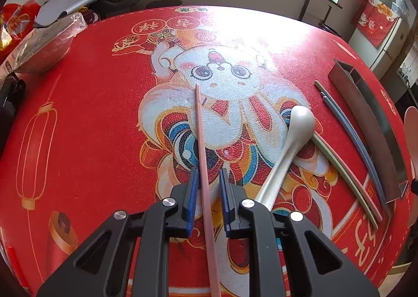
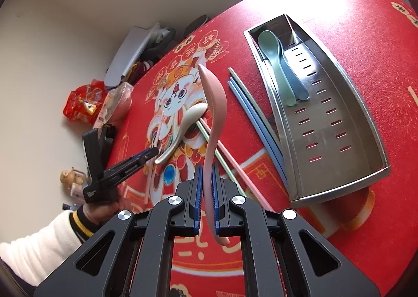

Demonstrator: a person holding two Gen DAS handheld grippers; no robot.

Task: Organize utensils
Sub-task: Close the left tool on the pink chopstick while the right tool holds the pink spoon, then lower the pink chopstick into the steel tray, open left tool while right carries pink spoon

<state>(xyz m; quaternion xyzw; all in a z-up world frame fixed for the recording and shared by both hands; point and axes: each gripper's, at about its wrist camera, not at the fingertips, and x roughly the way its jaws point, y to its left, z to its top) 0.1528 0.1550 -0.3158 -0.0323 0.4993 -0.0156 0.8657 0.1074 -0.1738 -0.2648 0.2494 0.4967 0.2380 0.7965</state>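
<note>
My left gripper [image 1: 207, 179] is open, its blue pads either side of a pink chopstick [image 1: 201, 137] lying on the red tablecloth. A white spoon [image 1: 292, 145] lies to its right, over green and pink chopsticks [image 1: 347, 174]; blue chopsticks [image 1: 350, 129] lie beside the steel tray [image 1: 365, 119]. My right gripper [image 2: 207, 174] is shut on a pink spoon [image 2: 215, 116], held above the table left of the steel tray [image 2: 337, 140]. A green spoon [image 2: 274, 61] and a blue spoon [image 2: 291, 72] lie in the tray's far end. The left gripper also shows in the right wrist view [image 2: 146, 155].
A bowl wrapped in plastic [image 1: 44, 46] stands at the table's far left, with red snack bags [image 2: 83, 106] and clutter beyond. A red box [image 1: 376, 22] sits on a cabinet at far right. The table edge runs close on the right.
</note>
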